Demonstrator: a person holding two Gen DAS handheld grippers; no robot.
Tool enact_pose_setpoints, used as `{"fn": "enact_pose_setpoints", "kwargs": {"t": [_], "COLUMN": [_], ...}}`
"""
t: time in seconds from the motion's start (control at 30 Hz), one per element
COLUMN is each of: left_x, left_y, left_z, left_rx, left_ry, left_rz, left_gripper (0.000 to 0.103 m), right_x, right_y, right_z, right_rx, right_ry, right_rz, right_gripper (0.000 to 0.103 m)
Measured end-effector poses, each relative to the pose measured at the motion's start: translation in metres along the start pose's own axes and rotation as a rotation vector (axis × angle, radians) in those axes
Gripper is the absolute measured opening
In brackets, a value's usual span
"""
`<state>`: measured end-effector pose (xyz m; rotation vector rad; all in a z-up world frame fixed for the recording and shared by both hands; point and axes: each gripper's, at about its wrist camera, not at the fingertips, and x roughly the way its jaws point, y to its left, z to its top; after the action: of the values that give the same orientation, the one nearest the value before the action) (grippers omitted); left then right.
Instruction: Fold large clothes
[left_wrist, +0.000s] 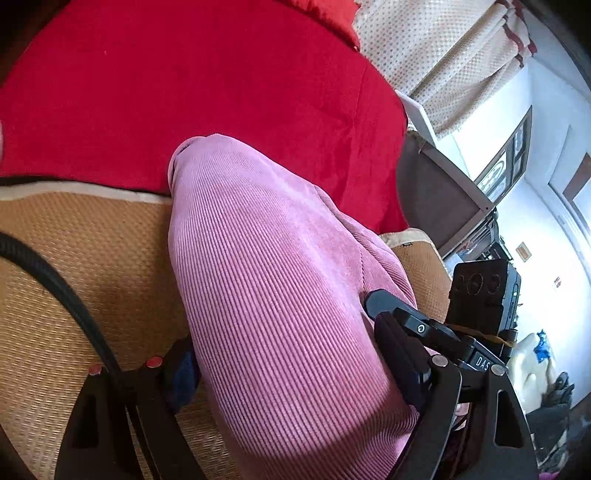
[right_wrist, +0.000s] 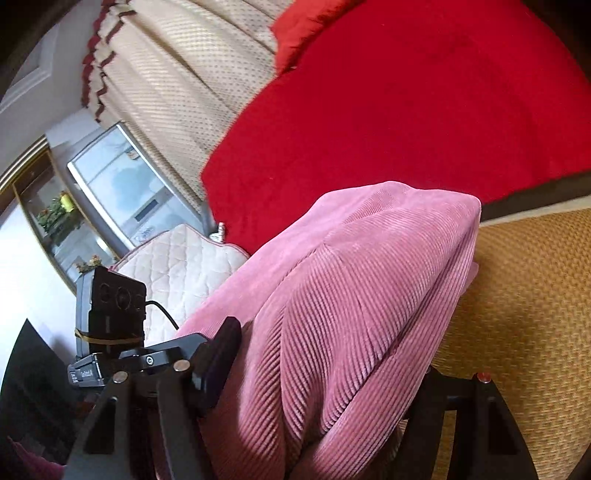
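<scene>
A pink corduroy garment (left_wrist: 280, 295) hangs in folds between the fingers of my left gripper (left_wrist: 291, 354), which is shut on it. It drapes down onto a woven straw mat (left_wrist: 85, 258). In the right wrist view the same pink garment (right_wrist: 351, 302) fills the gap of my right gripper (right_wrist: 321, 369), which is shut on it too. One black finger (right_wrist: 218, 362) shows at the left of the cloth, the other is mostly hidden behind it. The far end of the garment is bunched and folded over.
A red blanket (left_wrist: 207, 81) covers the bed beyond the mat. Dotted cream curtains (right_wrist: 177, 81) hang behind. A quilted cream cushion (right_wrist: 181, 273) and a glass cabinet (right_wrist: 122, 192) stand at the left. Clutter lies on the floor (left_wrist: 546, 391) at the right.
</scene>
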<state>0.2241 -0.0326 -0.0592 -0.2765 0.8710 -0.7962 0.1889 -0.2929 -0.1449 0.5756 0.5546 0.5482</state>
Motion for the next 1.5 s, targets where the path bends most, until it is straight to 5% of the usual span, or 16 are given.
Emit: {"fn": "enact_pose_setpoints", "kwargs": {"t": [0.2, 0.37, 0.7, 0.93, 1.1, 1.2, 1.33, 1.5], "left_x": [0.018, 0.067, 0.049, 0.006, 0.015, 0.025, 0.040, 0.052], "left_y": [0.014, 0.033, 0.044, 0.040, 0.042, 0.029, 0.015, 0.017], "left_z": [-0.011, -0.027, -0.026, -0.026, -0.027, -0.030, -0.042, -0.050], "left_rx": [-0.001, -0.039, -0.034, 0.040, 0.016, 0.055, 0.152, 0.152], "left_ry": [0.052, 0.214, 0.214, 0.124, 0.150, 0.169, 0.184, 0.188], "left_rz": [0.054, 0.173, 0.177, 0.213, 0.223, 0.245, 0.340, 0.378], "left_gripper": [0.087, 0.088, 0.088, 0.088, 0.088, 0.088, 0.088, 0.093], "right_x": [0.014, 0.033, 0.009, -0.046, -0.061, -0.046, -0.012, 0.045], "right_y": [0.003, -0.025, -0.031, -0.032, -0.018, 0.000, 0.008, -0.027], "right_z": [-0.012, -0.032, -0.034, -0.013, 0.000, 0.005, 0.005, -0.015], "right_rx": [-0.042, -0.030, -0.038, -0.080, -0.103, -0.141, -0.159, -0.133], "right_ry": [0.036, 0.138, 0.194, 0.046, -0.113, -0.127, -0.067, 0.175], "right_rz": [-0.021, -0.119, -0.148, -0.224, -0.191, -0.187, -0.214, -0.365], "right_gripper": [0.071, 0.070, 0.071, 0.071, 0.070, 0.057, 0.055, 0.056]}}
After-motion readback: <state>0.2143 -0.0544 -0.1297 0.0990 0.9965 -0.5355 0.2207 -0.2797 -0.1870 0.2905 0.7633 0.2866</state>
